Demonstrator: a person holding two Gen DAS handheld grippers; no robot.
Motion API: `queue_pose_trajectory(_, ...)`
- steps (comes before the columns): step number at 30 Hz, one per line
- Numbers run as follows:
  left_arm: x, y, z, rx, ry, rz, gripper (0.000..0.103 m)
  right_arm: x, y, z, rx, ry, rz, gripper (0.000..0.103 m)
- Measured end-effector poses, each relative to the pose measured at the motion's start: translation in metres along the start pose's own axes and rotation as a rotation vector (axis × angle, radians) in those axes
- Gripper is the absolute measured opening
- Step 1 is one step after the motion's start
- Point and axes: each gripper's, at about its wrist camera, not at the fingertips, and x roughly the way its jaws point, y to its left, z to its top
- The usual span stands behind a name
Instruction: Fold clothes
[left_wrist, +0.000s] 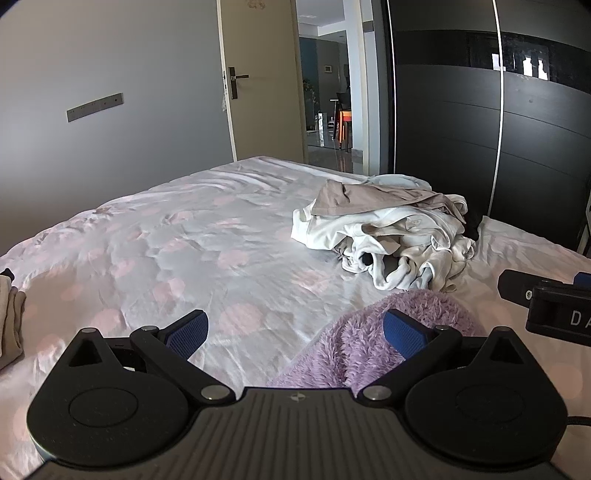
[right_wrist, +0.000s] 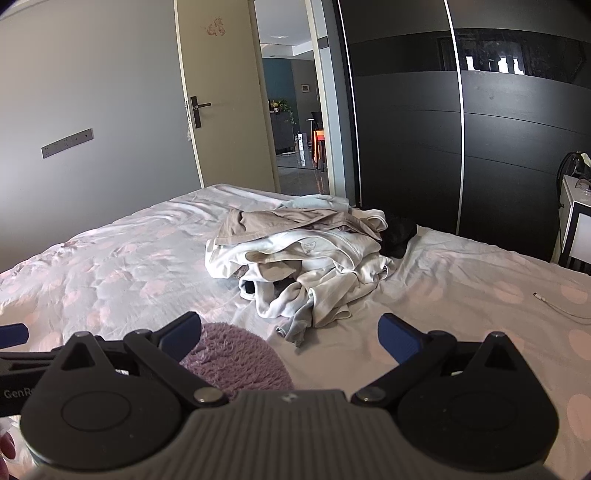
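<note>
A fluffy purple garment (left_wrist: 354, 347) lies on the bed just in front of both grippers; it also shows in the right wrist view (right_wrist: 240, 358). My left gripper (left_wrist: 295, 332) is open, its right pad resting against the purple fabric. My right gripper (right_wrist: 290, 338) is open and empty, with the purple garment by its left finger. A heap of white and beige clothes (left_wrist: 388, 236) lies farther back on the bed, also in the right wrist view (right_wrist: 303, 258). My right gripper shows at the right edge of the left wrist view (left_wrist: 546, 306).
The bed (left_wrist: 166, 240) has a pale sheet with pink dots. Folded beige clothes (left_wrist: 9, 317) sit at its left edge. A dark wardrobe (right_wrist: 461, 129) and an open door (right_wrist: 221, 103) stand behind. A white cable (right_wrist: 561, 306) lies on the right. A black item (right_wrist: 399, 236) sits behind the heap.
</note>
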Motion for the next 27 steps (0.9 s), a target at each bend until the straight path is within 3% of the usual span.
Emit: queue_pose_trajectory(27, -0.0050, 0.0035, 0.0031, 0.001, 0.000, 0.002, 0.103, -0.0021, 0.0010, 0.0001, 0.009, -0.007, 0.020, 0.103)
